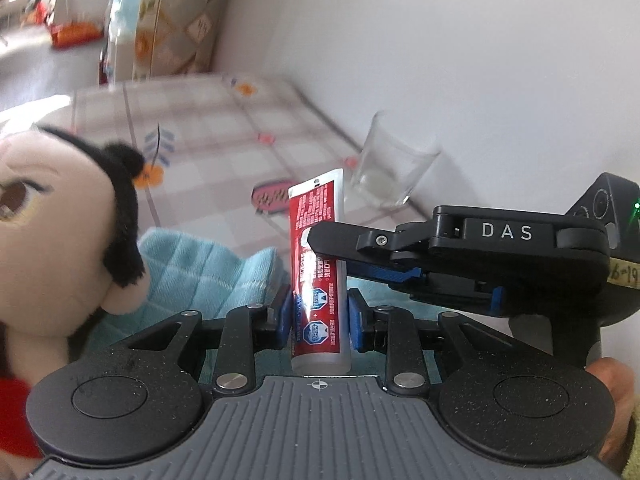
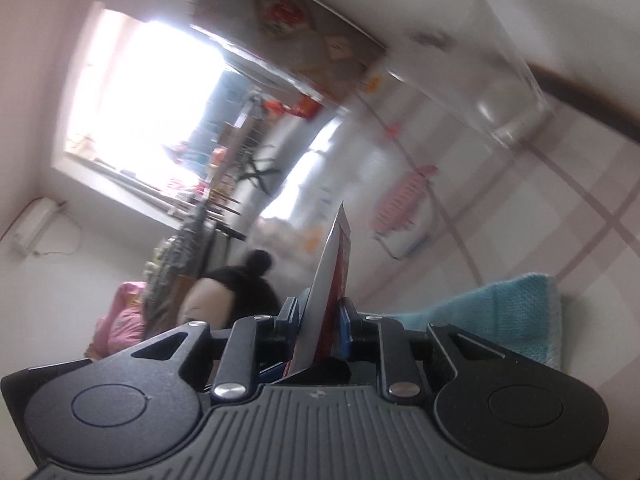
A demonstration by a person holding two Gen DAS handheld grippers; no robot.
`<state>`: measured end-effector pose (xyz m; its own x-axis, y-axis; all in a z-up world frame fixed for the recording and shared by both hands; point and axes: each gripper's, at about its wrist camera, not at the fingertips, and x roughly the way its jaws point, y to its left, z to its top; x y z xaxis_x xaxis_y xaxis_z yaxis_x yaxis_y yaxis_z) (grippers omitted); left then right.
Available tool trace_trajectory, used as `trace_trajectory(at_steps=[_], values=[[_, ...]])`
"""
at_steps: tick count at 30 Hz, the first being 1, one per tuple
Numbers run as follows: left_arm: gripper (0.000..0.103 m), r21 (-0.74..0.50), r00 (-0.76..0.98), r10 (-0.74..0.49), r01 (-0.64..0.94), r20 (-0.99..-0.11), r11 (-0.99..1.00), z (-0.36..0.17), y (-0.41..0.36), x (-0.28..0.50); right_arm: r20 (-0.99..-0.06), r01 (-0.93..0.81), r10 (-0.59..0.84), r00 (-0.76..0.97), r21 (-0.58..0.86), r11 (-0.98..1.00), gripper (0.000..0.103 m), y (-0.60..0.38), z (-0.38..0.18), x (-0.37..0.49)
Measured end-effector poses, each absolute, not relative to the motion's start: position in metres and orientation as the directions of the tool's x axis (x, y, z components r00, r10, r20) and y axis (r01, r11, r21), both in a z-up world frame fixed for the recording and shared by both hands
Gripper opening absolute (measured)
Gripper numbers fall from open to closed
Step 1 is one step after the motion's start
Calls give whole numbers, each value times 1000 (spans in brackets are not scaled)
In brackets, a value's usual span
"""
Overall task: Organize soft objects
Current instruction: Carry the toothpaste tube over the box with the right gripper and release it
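A red and white toothpaste tube (image 1: 316,216) stands upright between the blue pads of my left gripper (image 1: 320,316), which is shut on its lower half. My right gripper (image 1: 324,248) reaches in from the right, its black fingers clamped across the tube's upper half. In the right wrist view the tube (image 2: 334,256) is edge-on between the pads of my right gripper (image 2: 319,316). A plush doll (image 1: 52,208) with black hair lies at the left, on a teal towel (image 1: 200,268). From the right wrist, the doll (image 2: 224,292) and towel (image 2: 500,320) show behind the fingers.
A clear drinking glass (image 1: 392,164) stands on the checked tablecloth (image 1: 220,128) near the white wall, just behind the tube. A small pink object (image 1: 272,198) lies flat beside it. A person's hand (image 1: 612,392) holds the right gripper's handle.
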<state>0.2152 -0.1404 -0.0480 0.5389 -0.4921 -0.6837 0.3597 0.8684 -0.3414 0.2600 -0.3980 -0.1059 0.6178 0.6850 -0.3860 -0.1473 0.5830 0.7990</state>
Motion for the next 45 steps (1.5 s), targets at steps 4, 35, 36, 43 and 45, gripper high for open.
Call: trace_trajectory(at_steps=[4,35,36,43,45], values=[[26,-336,593,-498,369,-632,866,-27,-135,194,-317,-242,692,649,776,582,23,-395,-86,241],[26,-434,813,-47,-260,-581,863,12,155,53,-557,-806,825,98,441,394,21,0,18,182],[26,-444,804,-56,-267,-593,855,6,160,54,-585,-805,806,92,432,407,21,6,13,186],[26,-505,768,-175,-214,-616,836,-20,172,65,-692,-763,714,103,406,503,21,7,-6,199],[27,-507,744,-225,-175,-630,844,-23,171,75,-713,-764,687,141,362,534,21,2,-6,196]])
